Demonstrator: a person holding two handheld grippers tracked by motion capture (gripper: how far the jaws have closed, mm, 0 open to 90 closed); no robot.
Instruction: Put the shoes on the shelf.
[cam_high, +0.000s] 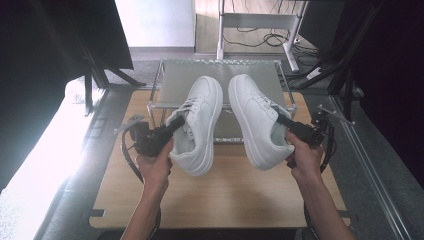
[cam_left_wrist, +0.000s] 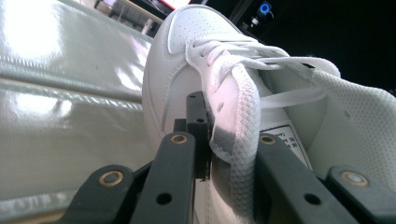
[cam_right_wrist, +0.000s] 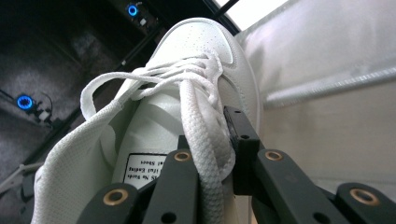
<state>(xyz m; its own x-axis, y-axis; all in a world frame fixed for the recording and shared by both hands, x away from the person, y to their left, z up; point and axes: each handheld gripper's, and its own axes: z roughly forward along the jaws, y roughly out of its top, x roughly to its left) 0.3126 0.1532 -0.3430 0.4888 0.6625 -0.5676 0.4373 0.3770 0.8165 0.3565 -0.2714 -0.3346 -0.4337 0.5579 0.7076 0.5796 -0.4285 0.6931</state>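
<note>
Left shoe: (cam_high: 198, 122) a white low-top sneaker of smooth leather with a perforated toe cap and flat woven laces, was held in the air left of centre over the table, toe pointing far.
Right shoe: (cam_high: 257, 117) its mirror twin, hung just beside it on the right, the two apart, sole edge thick and rounded.
Left gripper: (cam_high: 172, 125) black, angular, with brass-ringed pivots; its fingers (cam_left_wrist: 198, 126) pinched the inner side wall of the left shoe by the lace eyelets.
Right gripper: (cam_high: 280, 120) same build; its fingers (cam_right_wrist: 240, 135) pinched the right shoe's side wall, a lace draped between them.
Lining: (cam_right_wrist: 70, 177) white dimpled mesh, with a printed label on the tongue.
Rack: (cam_high: 172, 82) a grey metal shelf with a ribbed chrome rim, stood at the far end.
Table: (cam_high: 225, 195) pale wood-grain board, rounded corners.
</note>
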